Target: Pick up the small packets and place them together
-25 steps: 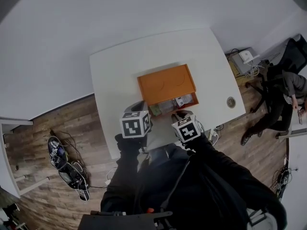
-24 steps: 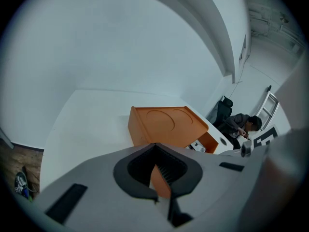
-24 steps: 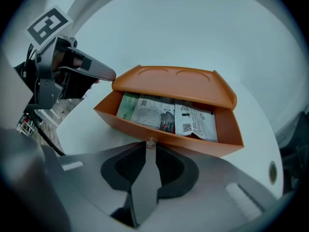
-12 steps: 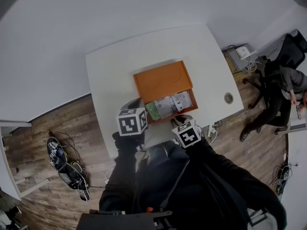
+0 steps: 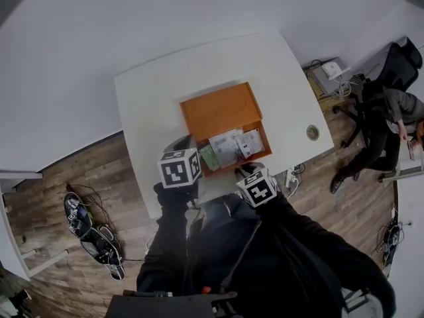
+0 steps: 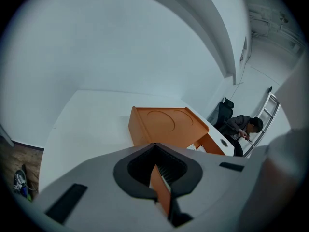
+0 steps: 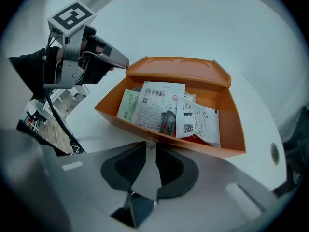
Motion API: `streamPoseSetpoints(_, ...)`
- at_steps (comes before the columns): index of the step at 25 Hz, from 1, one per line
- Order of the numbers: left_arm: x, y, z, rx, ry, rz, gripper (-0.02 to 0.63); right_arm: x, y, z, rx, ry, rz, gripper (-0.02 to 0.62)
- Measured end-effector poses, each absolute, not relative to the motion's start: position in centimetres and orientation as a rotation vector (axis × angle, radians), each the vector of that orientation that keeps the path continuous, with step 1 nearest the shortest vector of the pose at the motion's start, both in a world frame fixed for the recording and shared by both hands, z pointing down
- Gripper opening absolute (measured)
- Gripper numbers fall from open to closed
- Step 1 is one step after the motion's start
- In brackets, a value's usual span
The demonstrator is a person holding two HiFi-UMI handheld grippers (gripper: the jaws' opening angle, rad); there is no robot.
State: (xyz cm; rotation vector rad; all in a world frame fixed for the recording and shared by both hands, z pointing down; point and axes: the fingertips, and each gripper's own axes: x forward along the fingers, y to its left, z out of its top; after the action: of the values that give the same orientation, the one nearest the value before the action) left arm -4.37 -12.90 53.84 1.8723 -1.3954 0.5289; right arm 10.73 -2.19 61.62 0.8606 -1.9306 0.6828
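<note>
An orange box [image 5: 222, 111] stands on the white table [image 5: 159, 91], its lid tilted back. Inside lie several small packets [image 5: 232, 146]: a green one [image 7: 128, 105], a large white printed one [image 7: 155, 103], a dark sachet [image 7: 168, 122] and a white one with a code square [image 7: 197, 122]. My left gripper [image 5: 189, 148] is at the box's left side, shut on a thin orange edge [image 6: 161, 192], seemingly the lid's left corner [image 7: 128, 70]. My right gripper [image 7: 147, 146] hovers just in front of the box's front wall, open, with nothing gripped.
A round cable port [image 5: 312, 132] sits in the table near its right edge. A person sits on a chair [image 5: 391, 114] beyond that edge. Shoes and cables [image 5: 89, 227] lie on the wooden floor at the left. The table's near edge runs under both grippers.
My right gripper has drawn back from over the box toward me, uncovering the packets inside. The left gripper has kept its place at the box's left side.
</note>
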Motion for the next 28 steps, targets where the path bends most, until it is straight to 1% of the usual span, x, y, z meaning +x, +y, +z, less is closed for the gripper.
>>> streamPoseSetpoints(4, -4.6, -13.0, 53.8, 1.872, -1.419, 0.517, -0.002, 10.6, -2.3, 61.6, 0.857, -1.938, 0.704, 0.067)
streamPoseSetpoints(9, -4.7, -12.1, 51.9, 1.884, -1.483, 0.415, -0.002, 11.9, -1.6, 59.3, 0.792, -1.977, 0.749, 0.132)
streamPoseSetpoints(13, -4.1, -10.2, 51.0, 1.876, -1.468, 0.374, -0.002, 13.7, -3.1, 54.3, 0.849, -2.059, 0.688, 0.133)
streamPoseSetpoints(16, -3.4, -9.0, 51.0, 1.871, -1.463, 0.368, -0.002, 14.0, -6.1, 52.8, 0.824, -2.085, 0.603, 0.133)
streamPoseSetpoints(23, -3.1, -6.5, 50.9, 1.839, -1.476, 0.357, -0.002, 13.5, -8.2, 57.2, 0.482, -1.893, 0.398, 0.133)
streamPoseSetpoints(28, -3.8, -5.9, 51.0, 1.821, -1.486, 0.346, -0.002, 13.2, -8.1, 59.6, 0.398, -1.785, 0.34, 0.133)
